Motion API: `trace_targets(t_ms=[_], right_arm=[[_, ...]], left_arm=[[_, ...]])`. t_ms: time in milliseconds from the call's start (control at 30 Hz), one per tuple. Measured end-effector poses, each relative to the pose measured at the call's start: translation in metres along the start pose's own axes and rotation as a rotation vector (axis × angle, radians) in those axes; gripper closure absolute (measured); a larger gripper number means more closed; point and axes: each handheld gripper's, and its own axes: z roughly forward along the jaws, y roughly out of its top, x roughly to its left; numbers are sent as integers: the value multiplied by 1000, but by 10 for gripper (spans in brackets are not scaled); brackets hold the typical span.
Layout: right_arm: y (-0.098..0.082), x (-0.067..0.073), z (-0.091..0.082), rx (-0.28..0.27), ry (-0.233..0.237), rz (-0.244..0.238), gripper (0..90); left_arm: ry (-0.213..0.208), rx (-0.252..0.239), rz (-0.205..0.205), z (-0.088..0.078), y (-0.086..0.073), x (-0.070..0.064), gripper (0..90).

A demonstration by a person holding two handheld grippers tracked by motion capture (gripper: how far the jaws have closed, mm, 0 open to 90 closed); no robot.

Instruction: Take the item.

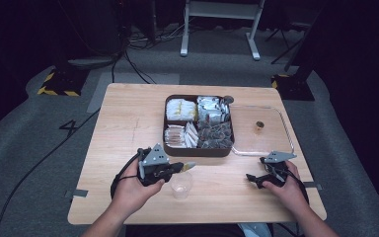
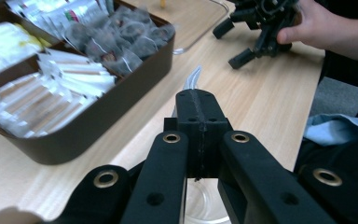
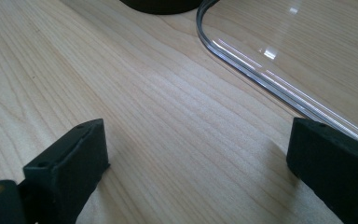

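High view: wooden table (image 1: pixel 128 123) across the middle of the frame, with a dark compartment box (image 1: pixel 199 149) of packets at centre and a clear lid (image 1: pixel 286 133) lying flat just right of it, a small brown knob at its middle. Lower left of centre, left gripper (image 1: pixel 185 167) held in a hand, jaws closed on a small pale sachet (image 1: pixel 189 166) that sticks out from the tips toward the right. Directly below those tips, a clear plastic cup (image 1: pixel 181 185) upright on the table, near the front edge. Lower right, right gripper (image 1: pixel 256 178) in the other hand, resting low at the table, jaws spread apart with nothing between them. Left gripper view: two black jaws pressed together at centre frame, a thin translucent strip of the sachet (image 2: pixel 192 80) pinched at the tips and poking upward beyond them; rim of the cup (image 2: pixel 200 205) at the bottom centre, under the jaws; box of packets (image 2: pixel 98 116) at upper left, the other hand with its gripper at upper right. Right gripper view: jaws wide apart at lower left and lower right, bare wood between them, nothing held; curved edge of the clear lid (image 3: pixel 261 74) sweeping from top centre to the right jaw; dark corner of the box (image 3: pixel 158 5) at the top edge.
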Motion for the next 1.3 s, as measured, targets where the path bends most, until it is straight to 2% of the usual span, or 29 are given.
trace_targets(t_ms=[167,333,567,733,900,1167,1300], right_arm=[[0,0,0,0,0,0,53],[0,0,0,-1,0,-1,53],[0,0,0,-1,0,-1,53],[0,0,0,0,-1,-1,53],[0,0,0,-1,0,-1,53],[0,0,0,-1,0,-1,53],[0,0,0,0,-1,-1,53]], left_arm=[[-19,-2,-5,1,-7,-7,900],[-12,-5,10,0,-12,-15,900],[-6,4,-6,-2,-19,-13,900],[-22,12,-13,1,-22,-11,896],[-33,11,-30,4,-22,-12,738],[-26,-7,-43,4,-22,-10,623],[-18,-6,-37,4,-21,-7,595]])
